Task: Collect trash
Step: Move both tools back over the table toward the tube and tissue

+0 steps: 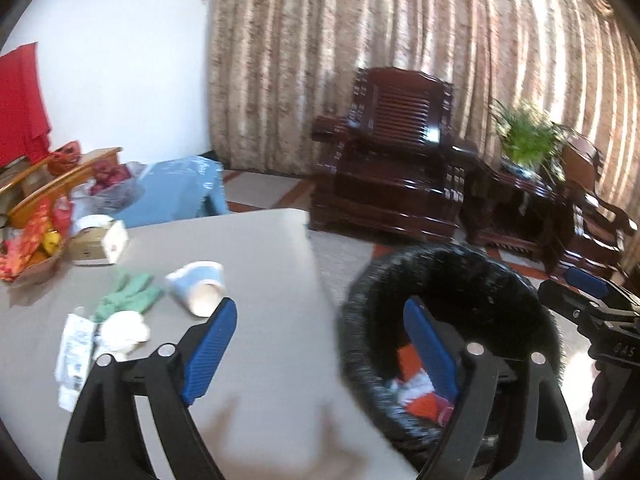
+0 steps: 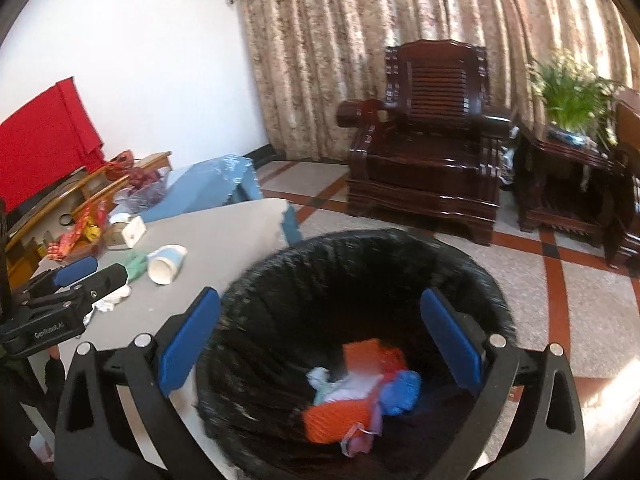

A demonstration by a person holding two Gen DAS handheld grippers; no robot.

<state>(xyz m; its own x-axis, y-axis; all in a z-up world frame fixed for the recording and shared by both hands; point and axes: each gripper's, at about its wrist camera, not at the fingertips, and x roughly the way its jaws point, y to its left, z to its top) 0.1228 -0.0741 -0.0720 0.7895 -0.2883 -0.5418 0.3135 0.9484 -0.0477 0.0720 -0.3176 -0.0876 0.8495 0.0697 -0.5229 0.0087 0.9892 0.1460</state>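
Beside the grey table (image 1: 260,248), both hand-held grippers (image 1: 320,344) (image 2: 320,336) gape empty over the black bin (image 2: 360,264).

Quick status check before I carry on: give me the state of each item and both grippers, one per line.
Left gripper: jaws open, nothing between them.
Right gripper: jaws open, empty, above the bin.
Trash bin: black liner, trash at the bottom, far from full.
Paper cup: tipped on its side on the table.
Green glove: lying limp beside the cup.
White wrapper: lying flat on the table.
White tissue: crumpled.
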